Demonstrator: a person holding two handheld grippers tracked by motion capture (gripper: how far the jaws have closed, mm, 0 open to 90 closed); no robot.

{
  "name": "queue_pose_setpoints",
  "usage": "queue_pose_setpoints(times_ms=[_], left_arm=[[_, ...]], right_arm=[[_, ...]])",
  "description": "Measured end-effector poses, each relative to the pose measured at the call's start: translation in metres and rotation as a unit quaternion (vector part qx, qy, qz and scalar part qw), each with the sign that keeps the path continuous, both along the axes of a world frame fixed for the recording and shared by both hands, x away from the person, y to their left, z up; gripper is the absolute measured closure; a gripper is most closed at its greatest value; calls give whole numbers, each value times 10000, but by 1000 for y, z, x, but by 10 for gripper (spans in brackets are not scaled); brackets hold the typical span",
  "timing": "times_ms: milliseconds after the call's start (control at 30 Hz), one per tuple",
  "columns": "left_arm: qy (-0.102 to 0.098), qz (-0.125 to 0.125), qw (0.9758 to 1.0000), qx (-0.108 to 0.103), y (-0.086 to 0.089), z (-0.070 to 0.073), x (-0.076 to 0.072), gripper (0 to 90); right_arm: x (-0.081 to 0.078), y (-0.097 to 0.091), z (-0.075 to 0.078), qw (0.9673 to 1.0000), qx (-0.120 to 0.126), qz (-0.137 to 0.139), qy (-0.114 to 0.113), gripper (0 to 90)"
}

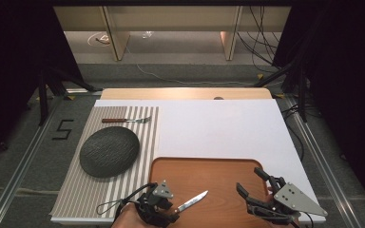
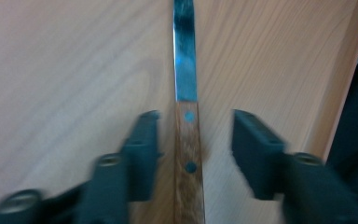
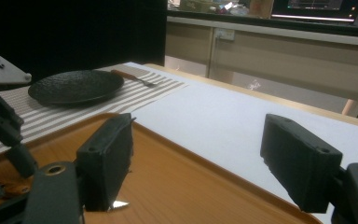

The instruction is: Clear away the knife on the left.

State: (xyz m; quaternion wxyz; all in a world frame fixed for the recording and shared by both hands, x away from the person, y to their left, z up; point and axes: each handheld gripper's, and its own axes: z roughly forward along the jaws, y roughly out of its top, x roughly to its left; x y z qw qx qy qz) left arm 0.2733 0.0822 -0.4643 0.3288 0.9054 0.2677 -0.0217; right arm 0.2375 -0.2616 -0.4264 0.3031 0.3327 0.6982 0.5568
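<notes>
A knife point(image 1: 192, 201) with a wooden handle and a steel blade lies flat on the brown wooden tray point(image 1: 209, 168) near the table's front edge. My left gripper point(image 1: 172, 212) sits low over the handle end. In the left gripper view its jaws point(image 2: 193, 135) straddle the knife handle point(image 2: 189, 158) with a gap on each side, so the pads are not pressing on it. My right gripper point(image 1: 249, 180) hovers open over the tray's right part with nothing between its fingers point(image 3: 198, 158). The knife tip point(image 3: 117, 204) peeks out below its left finger.
A dark round plate point(image 1: 109, 151) rests on a striped placemat point(image 1: 142, 156) at the left, with a wooden-handled fork point(image 1: 126, 120) beyond it. A white mat point(image 1: 218, 128) covers the middle and right of the table. Dark curtains and stands flank the table.
</notes>
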Motion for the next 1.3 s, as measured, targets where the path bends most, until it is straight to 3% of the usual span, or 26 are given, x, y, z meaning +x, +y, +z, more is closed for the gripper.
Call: queue_pose_setpoints(times_ms=[67, 233, 333, 467, 600, 667, 833, 933, 1000, 1300], left_arm=[[-64, 2, 9998, -166, -1, 2, -1, 410], [-365, -1, 9987, -348, -4, 4, -4, 329], [-428, -26, 9981, -434, -7, 3, -6, 330], [-618, -129, 9969, -476, -9, 3, -8, 433], [-569, 17, 9975, -425, -11, 3, -6, 599], [-544, 20, 9978, -372, -13, 2, -6, 660], [-719, -69, 9973, -145, -20, 0, -9, 783], [-742, -102, 9971, -121, -22, -2, -8, 853], [-740, -120, 9972, -57, -23, -3, -8, 892], [-687, -220, 9974, 42, -29, -5, -8, 896]], right_arm=[[0, 0, 0, 10000, 1, 3, -2, 265], [0, 0, 0, 10000, 1, 1, -8, 265], [0, 0, 0, 10000, 1, 3, -2, 265], [0, 0, 0, 10000, -7, 8, -5, 265], [0, 1, 0, 10000, -15, 15, -11, 265], [0, 1, 0, 10000, -18, 18, -11, 265], [0, 1, -1, 10000, -16, 13, -10, 265], [0, 1, -1, 10000, -22, 17, -9, 265], [0, 1, -1, 10000, -22, 16, -8, 265], [1, 1, -1, 10000, -13, 13, -2, 265]])
